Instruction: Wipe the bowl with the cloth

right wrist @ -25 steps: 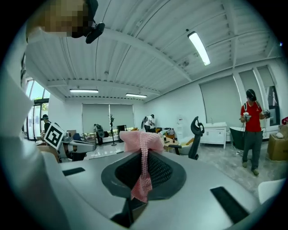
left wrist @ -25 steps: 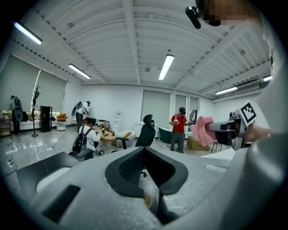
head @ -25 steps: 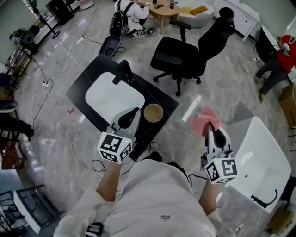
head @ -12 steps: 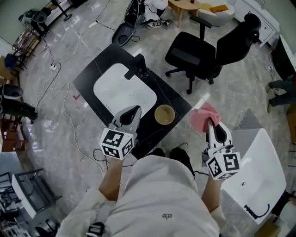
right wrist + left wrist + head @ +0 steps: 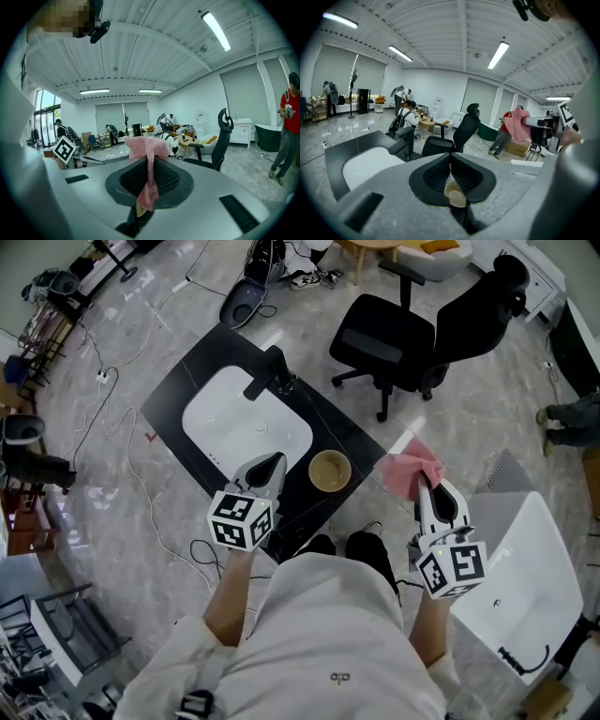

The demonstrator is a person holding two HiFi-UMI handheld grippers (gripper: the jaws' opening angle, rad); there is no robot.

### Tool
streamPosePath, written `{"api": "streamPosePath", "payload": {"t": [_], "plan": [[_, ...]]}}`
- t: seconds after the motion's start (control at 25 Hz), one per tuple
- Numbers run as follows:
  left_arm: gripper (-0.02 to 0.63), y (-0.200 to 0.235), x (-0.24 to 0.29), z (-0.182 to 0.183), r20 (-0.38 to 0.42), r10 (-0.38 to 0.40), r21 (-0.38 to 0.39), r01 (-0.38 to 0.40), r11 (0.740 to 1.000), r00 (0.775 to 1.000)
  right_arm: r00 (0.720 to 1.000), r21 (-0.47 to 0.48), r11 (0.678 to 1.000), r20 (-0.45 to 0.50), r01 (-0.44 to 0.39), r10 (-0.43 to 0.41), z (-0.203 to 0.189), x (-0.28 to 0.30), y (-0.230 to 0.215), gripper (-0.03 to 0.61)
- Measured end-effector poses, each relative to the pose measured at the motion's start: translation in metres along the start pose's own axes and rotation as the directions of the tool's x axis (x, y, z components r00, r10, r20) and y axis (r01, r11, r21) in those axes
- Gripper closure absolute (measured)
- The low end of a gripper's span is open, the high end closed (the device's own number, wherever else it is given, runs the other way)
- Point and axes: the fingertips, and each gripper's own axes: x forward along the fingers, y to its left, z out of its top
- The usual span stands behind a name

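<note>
The left gripper [image 5: 271,464] is closest, with a black-and-white square cube on its back. Its two dark, bumpy jaws are pressed together and there is nothing between them. The right gripper [image 5: 425,487] has its jaws squeezed tight on the cloth [image 5: 405,468]. The cloth is pink, soft and knitted-looking. In the right gripper view it runs up and down as a thin strip between the jaws. Its top puffs out wide above the tips, and it points away from the person.

A little farther is the bowl [image 5: 329,470]. It is round, light brown and smooth, and its open side faces up. It stands on the black counter [image 5: 178,395], just beside a corner of the white sink [image 5: 225,418]. It is near the left gripper's tip but not touching it. The cloth is off to its right, over the shiny grey floor [image 5: 141,493].

Past the sink stands a black tap [image 5: 269,374]. Farther still is a black office chair [image 5: 394,324] on wheels.
</note>
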Motion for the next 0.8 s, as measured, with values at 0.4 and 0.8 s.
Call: {"api": "streamPosePath", "payload": {"t": [0.4, 0.8], "plan": [[0.597, 0.007, 0.053, -0.077, -0.195, -0.071, -0.180, 0.035, 0.983, 0.978, 0.994, 0.024, 0.999, -0.107, 0.023, -0.020, -0.031, 0.001, -0.010, 0.561], [0.528, 0.001, 0.076, -0.129, -0.311, -0.115, -0.266, 0.029, 0.964, 0.943, 0.977, 0.050, 0.998, -0.211, 0.036, -0.024, -0.061, 0.001, -0.012, 0.561]]}}
